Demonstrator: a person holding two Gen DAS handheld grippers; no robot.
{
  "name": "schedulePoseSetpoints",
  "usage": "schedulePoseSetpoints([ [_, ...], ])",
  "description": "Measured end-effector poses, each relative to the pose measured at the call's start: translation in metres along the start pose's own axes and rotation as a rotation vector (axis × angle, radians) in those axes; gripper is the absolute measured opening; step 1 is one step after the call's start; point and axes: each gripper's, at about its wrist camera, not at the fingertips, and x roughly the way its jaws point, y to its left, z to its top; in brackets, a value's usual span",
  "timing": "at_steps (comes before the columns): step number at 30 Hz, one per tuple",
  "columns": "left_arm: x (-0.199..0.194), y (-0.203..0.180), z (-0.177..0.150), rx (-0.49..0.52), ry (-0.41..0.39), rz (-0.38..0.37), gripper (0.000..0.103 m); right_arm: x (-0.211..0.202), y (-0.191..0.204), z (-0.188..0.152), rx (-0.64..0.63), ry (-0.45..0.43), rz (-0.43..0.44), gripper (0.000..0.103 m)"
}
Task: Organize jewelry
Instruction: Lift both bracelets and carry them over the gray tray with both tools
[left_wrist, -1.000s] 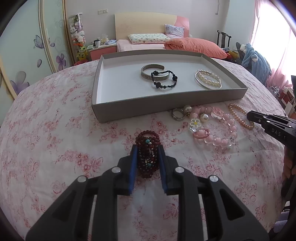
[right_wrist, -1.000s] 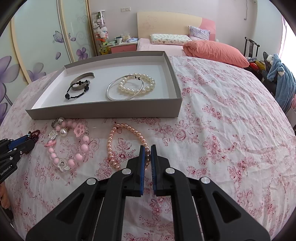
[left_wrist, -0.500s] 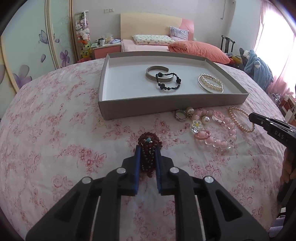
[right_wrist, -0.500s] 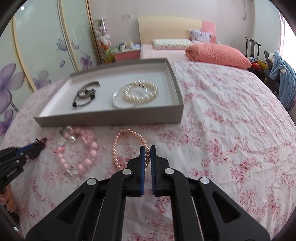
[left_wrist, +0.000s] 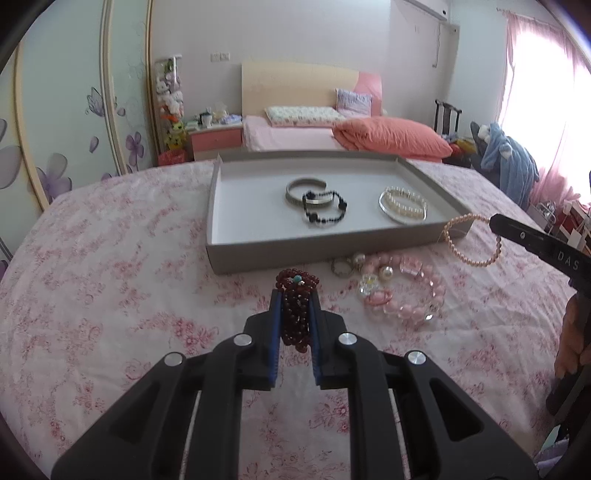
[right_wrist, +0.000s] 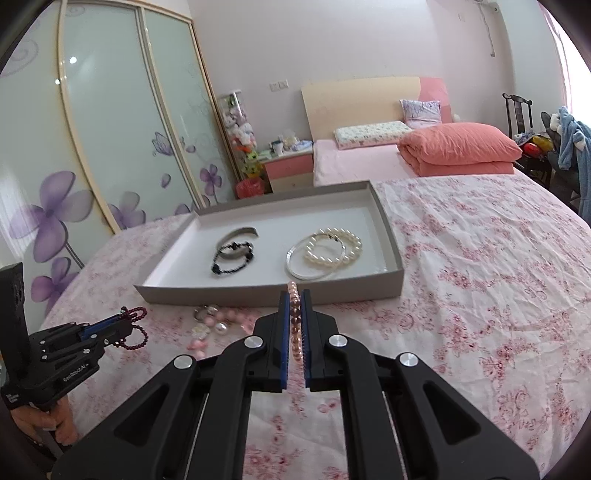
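- Your left gripper (left_wrist: 294, 295) has its jaws nearly together, pinching the dark red beaded bracelet with a small turquoise bead (left_wrist: 295, 310); the right wrist view shows its loops hanging from the pads, off the bed.
- They have just been closing, with that bracelet between them.
- Your right gripper (right_wrist: 294, 295) has its jaws squeezed tight on the peach-pink pearl bracelet (right_wrist: 294, 321); in the left wrist view the loop dangles free in front of the tray's near right corner.
- The shallow grey cardboard tray with a white floor (left_wrist: 258, 254) sits on the bed's pink floral sheet (left_wrist: 110, 277), toward its far edge.
- Inside the tray: a silver cuff bangle (left_wrist: 301, 186) with a black bead bracelet (left_wrist: 325, 210) lying over it, and near the right wall a white pearl bracelet (left_wrist: 404, 203) inside a thin silver bangle (right_wrist: 295, 266).
- On the sheet just before the tray's near wall lie a pale pink chunky bead bracelet with flower charms (left_wrist: 413, 295) and a silver ring (left_wrist: 341, 267) (touching each other).
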Motion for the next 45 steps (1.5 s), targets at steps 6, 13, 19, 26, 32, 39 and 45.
schedulePoseSetpoints([
  [6, -0.020, -0.004, 0.007, -0.007, -0.094, 0.029, 0.014, -0.013, 0.008, 0.005, 0.005, -0.065, 0.011, 0.006],
  [13, -0.042, -0.015, 0.017, 0.003, -0.204, 0.057, 0.014, -0.034, 0.024, 0.012, -0.038, -0.167, -0.015, 0.006],
  [19, -0.053, -0.026, 0.027, 0.006, -0.260, 0.059, 0.014, -0.046, 0.037, 0.019, -0.093, -0.242, -0.024, 0.006],
  [26, -0.059, -0.036, 0.038, 0.012, -0.300, 0.054, 0.015, -0.053, 0.045, 0.030, -0.125, -0.310, -0.020, 0.006],
  [32, -0.058, -0.043, 0.050, 0.021, -0.330, 0.058, 0.015, -0.053, 0.048, 0.043, -0.124, -0.351, -0.020, 0.006],
  [39, -0.048, -0.040, 0.068, 0.009, -0.355, 0.075, 0.015, -0.042, 0.052, 0.058, -0.131, -0.372, -0.028, 0.007],
  [45, -0.032, -0.036, 0.080, -0.004, -0.355, 0.089, 0.015, -0.026, 0.051, 0.068, -0.129, -0.373, -0.039, 0.006],
])
